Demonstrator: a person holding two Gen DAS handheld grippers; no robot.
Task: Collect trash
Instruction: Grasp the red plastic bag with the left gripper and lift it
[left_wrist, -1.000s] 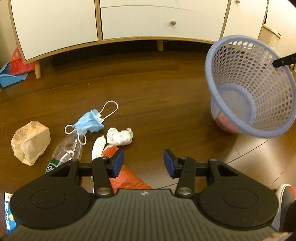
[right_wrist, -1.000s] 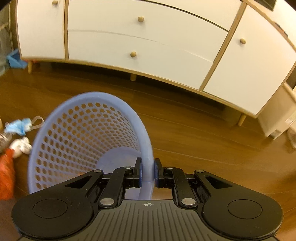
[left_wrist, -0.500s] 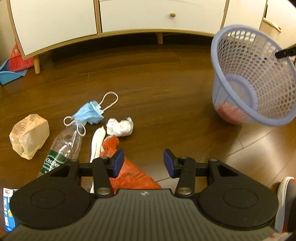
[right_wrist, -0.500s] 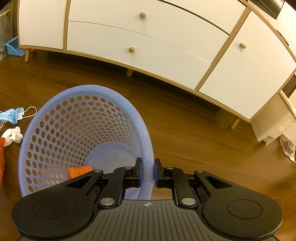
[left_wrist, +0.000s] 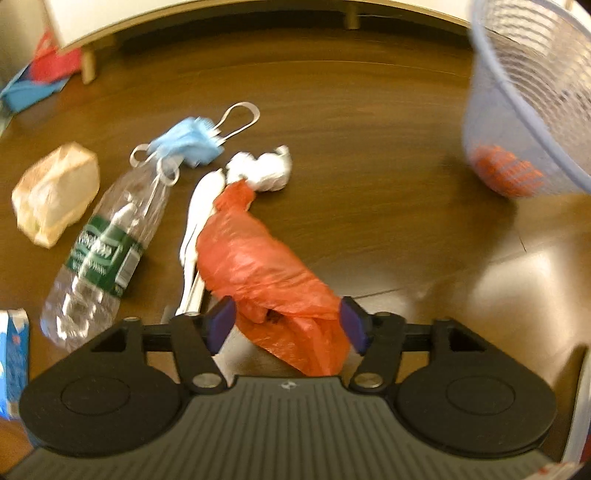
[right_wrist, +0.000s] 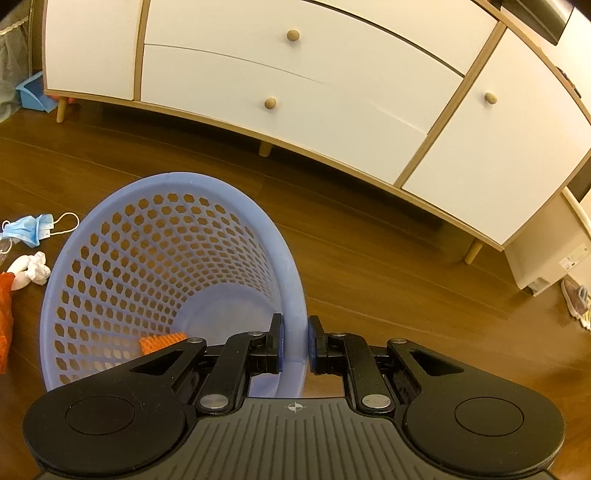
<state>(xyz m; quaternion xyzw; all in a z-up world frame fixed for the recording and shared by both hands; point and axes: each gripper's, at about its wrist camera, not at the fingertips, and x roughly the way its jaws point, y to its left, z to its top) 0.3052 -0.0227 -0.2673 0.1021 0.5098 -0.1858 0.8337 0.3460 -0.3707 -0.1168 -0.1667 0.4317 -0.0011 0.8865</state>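
Wood floor (right_wrist: 369, 266), white cabinet (right_wrist: 295, 92) behind. Your left claw (left_wrist: 284, 325) is spread wide around the red bag (left_wrist: 266, 273), probably not touching. Your right claw (right_wrist: 294, 343) pinches the basket (right_wrist: 110, 295) rim, right of that bag.

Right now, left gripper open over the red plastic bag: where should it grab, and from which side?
Grip the bunched near end of the red plastic bag, coming straight down from above. That end already lies between the open jaws of the left gripper, and it is crumpled thick, while the far end narrows to a twisted neck touching the white tissue.
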